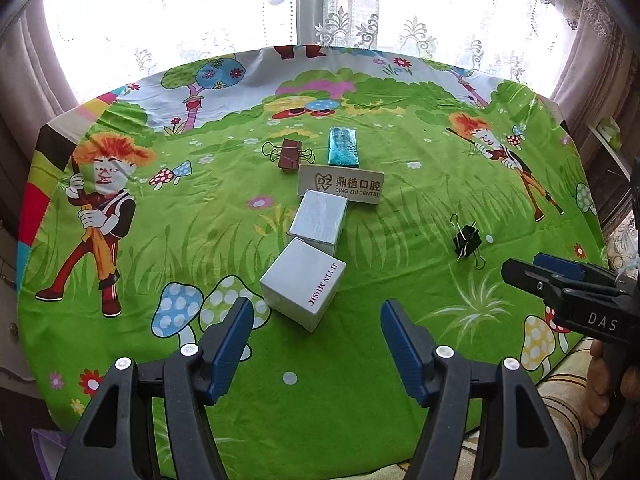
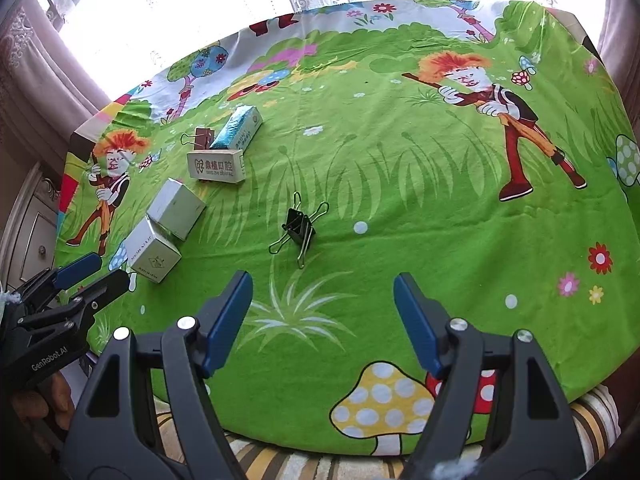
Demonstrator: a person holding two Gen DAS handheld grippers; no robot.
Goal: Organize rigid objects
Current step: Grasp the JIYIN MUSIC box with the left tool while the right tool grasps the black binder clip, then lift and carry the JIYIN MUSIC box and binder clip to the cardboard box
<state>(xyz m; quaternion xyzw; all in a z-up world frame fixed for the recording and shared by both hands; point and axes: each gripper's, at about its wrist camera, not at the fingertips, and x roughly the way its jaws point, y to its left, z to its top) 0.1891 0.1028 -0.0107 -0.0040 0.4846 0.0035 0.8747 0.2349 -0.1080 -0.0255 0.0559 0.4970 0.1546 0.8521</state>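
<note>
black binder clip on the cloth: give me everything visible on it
The black binder clip is a small folded black body, metal by its look, with thin wire handles splayed outward; more than two loops show, so it may be more than one clip, which I cannot tell. It lies alone on the green cartoon tablecloth, apart from the row of boxes. Nothing touches it but the cloth. It sits ahead of the right claw, whose jaws are open and empty.

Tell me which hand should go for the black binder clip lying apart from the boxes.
Right. The black binder clip lies just ahead of the right tongs, which stand open and empty; from the left tongs it sits far off to the side.
</note>
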